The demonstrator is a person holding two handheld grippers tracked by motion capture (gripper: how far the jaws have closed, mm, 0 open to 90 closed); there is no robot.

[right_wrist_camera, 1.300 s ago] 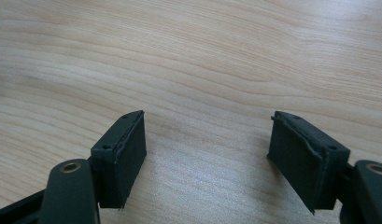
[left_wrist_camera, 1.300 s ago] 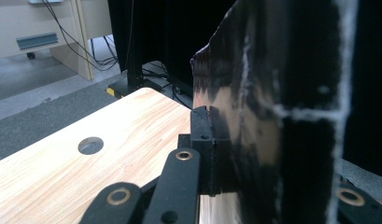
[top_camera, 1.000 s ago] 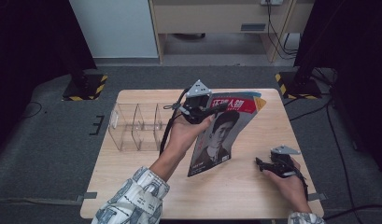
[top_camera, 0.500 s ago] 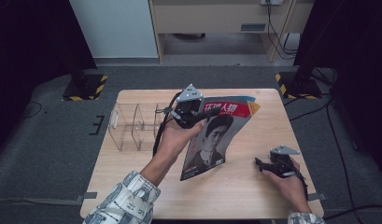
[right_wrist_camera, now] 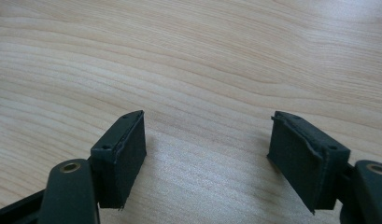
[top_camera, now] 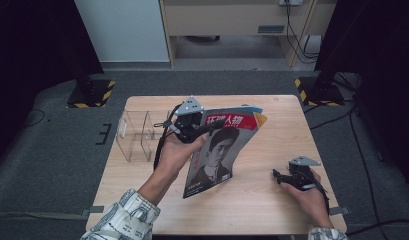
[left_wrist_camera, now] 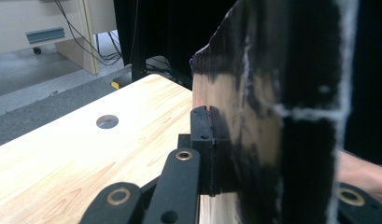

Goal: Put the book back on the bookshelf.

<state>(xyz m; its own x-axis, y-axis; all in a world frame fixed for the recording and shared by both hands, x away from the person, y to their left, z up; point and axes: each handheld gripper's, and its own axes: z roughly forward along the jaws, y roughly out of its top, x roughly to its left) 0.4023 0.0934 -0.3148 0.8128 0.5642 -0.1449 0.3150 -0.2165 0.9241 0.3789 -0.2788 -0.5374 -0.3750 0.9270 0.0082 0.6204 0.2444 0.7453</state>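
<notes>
Gripping magazine [top_camera: 217, 150], masthead 环球人物, portrait cover

So the clear organizer [top_camera: 138, 134] sits on the table's [top_camera: 272, 200] left side, with the magazine [top_camera: 218, 150] just right of it, held up off the table by the left gripper [top_camera: 192, 125]. The right gripper [top_camera: 292, 177] rests way over near the right edge, well apart from the magazine.

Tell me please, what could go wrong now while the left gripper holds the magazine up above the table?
1. The left gripper pinches the magazine only near its top edge, so the limp pages hanging below may sag or slip out.
2. The clear acrylic organizer stands just beside that hand; swinging the magazine toward it could knock or push it.
3. The right gripper rests open on the table, so it gives no support.
</notes>
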